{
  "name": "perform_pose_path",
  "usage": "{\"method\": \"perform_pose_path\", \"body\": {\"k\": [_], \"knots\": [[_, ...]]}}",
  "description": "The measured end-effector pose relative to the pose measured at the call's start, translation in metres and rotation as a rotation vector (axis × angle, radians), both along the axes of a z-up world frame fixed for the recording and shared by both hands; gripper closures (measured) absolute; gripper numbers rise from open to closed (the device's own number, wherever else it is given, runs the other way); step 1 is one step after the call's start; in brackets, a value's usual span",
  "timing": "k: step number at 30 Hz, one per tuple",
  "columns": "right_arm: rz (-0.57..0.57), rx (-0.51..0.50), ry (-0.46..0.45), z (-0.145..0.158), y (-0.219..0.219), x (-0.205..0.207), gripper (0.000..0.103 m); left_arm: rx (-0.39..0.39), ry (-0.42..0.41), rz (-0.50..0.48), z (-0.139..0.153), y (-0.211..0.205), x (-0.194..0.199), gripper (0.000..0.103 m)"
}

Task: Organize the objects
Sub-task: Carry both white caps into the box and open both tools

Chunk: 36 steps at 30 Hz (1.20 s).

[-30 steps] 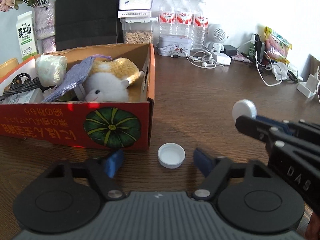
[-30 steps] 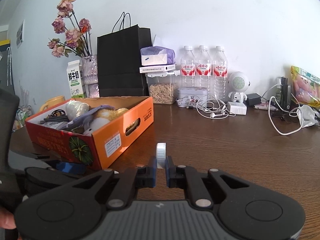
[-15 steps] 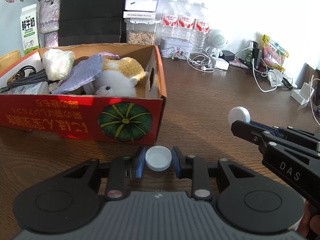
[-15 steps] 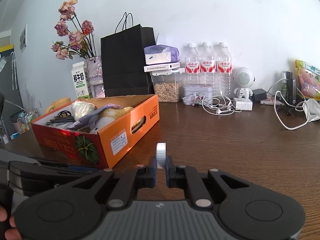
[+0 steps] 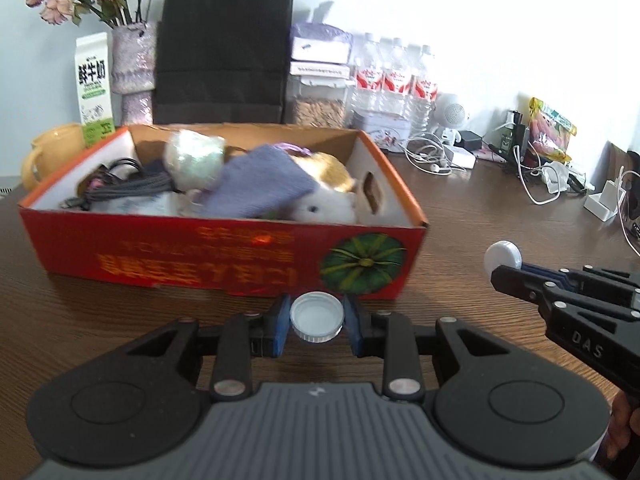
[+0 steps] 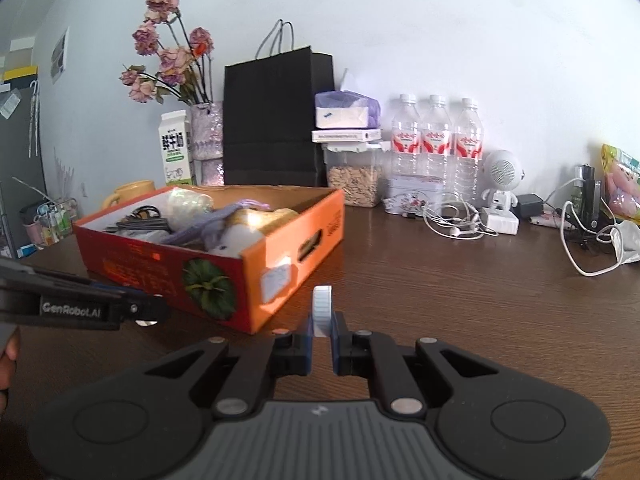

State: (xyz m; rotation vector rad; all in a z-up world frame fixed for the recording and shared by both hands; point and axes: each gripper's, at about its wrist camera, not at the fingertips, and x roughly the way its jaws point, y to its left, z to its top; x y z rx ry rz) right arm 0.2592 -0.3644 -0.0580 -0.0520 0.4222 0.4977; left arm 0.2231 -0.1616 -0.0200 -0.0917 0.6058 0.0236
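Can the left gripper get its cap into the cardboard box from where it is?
Probably yes: the left gripper, shut on a white cap, sits just before the cardboard box; only the near wall needs clearing.

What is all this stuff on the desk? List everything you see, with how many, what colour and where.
Cardboard box: one, orange-red with a green pumpkin print, left on the brown wooden table.
Box contents: a white and tan plush toy, lilac knit cloth, black cable bundle.
Paper bag: one, black, behind the box.
Milk carton: one, white and green, by the dried pink flowers.
Water bottles: three, clear with red labels, at the wall.
Earphones: white, before the bottles.
White plastic caps: two, one in each gripper.
Left gripper: black, shut on a flat-lying cap.
Right gripper: black, shut on an edge-up cap.
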Motion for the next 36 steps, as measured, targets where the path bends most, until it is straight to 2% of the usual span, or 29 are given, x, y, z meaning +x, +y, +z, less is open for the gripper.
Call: {"method": "perform_pose_path", "body": {"k": [8, 15, 23, 29, 33, 34, 35, 36], "knots": [[0.059, 0.053, -0.038, 0.016, 0.051, -0.024, 0.095, 0.021, -0.06, -0.013, 0.017, 0.045, -0.022, 0.073], [0.081, 0.063, -0.079, 0.036, 0.096, -0.021, 0.095, 0.022, -0.129, -0.017, 0.039, 0.085, -0.02, 0.073], [0.057, 0.042, -0.093, 0.056, 0.132, 0.012, 0.095, 0.027, -0.203, -0.036, 0.062, 0.119, 0.015, 0.073], [0.05, 0.005, -0.076, 0.062, 0.159, 0.047, 0.095, 0.039, -0.223, -0.019, 0.069, 0.131, 0.048, 0.073], [0.027, -0.011, -0.027, 0.059, 0.178, 0.075, 0.092, 0.058, -0.204, -0.011, 0.069, 0.136, 0.07, 0.072], [0.015, -0.016, -0.013, 0.057, 0.181, 0.081, 0.091, 0.061, -0.191, -0.015, 0.069, 0.137, 0.076, 0.068], [0.003, -0.022, 0.001, 0.056, 0.183, 0.086, 0.075, 0.065, -0.175, -0.018, 0.069, 0.139, 0.081, 0.044], [-0.011, -0.023, 0.008, 0.054, 0.184, 0.089, 0.043, 0.073, -0.157, -0.016, 0.068, 0.14, 0.085, 0.008]]}}
